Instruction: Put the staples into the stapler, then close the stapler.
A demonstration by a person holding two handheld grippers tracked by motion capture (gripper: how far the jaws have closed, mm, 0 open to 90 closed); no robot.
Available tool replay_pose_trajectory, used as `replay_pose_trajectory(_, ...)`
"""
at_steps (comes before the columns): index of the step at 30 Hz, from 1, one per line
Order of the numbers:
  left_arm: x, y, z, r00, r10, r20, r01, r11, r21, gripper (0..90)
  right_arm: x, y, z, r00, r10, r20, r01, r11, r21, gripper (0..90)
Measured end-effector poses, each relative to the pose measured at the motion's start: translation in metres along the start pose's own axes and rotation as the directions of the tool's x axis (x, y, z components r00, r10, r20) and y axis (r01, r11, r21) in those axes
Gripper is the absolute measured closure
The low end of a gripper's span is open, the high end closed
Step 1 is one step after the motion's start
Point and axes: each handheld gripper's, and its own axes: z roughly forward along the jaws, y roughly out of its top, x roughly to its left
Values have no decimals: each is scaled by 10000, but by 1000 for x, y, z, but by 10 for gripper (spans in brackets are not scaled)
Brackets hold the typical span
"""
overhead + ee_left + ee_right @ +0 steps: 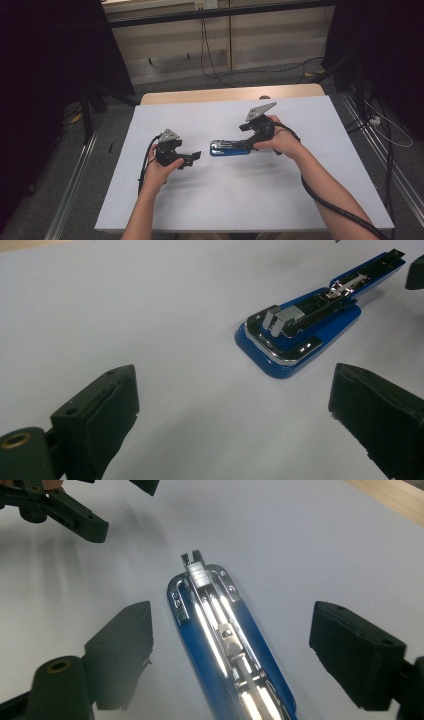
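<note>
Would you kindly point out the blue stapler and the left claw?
blue stapler [229,148]: high view, on its blue body.
left claw [195,156]: high view, midway between its fingertips.

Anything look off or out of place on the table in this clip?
One thing: the blue stapler lies flat on the white table with its metal staple channel exposed, as if its top arm is swung open or missing; I cannot tell which. The right gripper straddles it with jaws open; the left gripper is open nearby.

stapler [235,650] near end cut off by bottom edge; far end [247,146] hidden behind right tool [250,145]
</note>
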Motion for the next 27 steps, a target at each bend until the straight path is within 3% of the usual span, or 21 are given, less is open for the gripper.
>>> replay_pose_trajectory(6,-1,1,-2,10000,-49,4,49,9999,-163,61,4,-8,-15,9978,242,615,-233,9996,-156,145)
replay_pose_trajectory(9,-2,1,-1,10000,-86,27,86,9998,-187,61,5,-15,-22,9925,397,1153,-395,9992,-37,145)
replay_pose_trajectory(11,-2,1,0,10000,-18,32,18,9999,-150,61,6,-21,-27,9917,674,1098,-648,9975,-266,144)
replay_pose_trajectory(15,-5,1,3,10000,-12,27,13,10000,-72,60,6,-32,-39,9836,1125,1409,-1045,9925,-629,144)
replay_pose_trajectory(18,-6,1,5,10000,-5,29,5,10000,-69,61,9,-39,-47,9767,923,1936,-842,9952,-497,141)
replay_pose_trajectory(22,-9,2,8,10000,32,51,-32,10000,-7,61,13,-49,-56,9693,1190,2154,-1029,9911,-845,145)
replay_pose_trajectory(27,-11,2,11,10000,-26,33,26,10000,-28,65,15,-58,-64,9582,1344,2526,-1175,9898,-807,156)
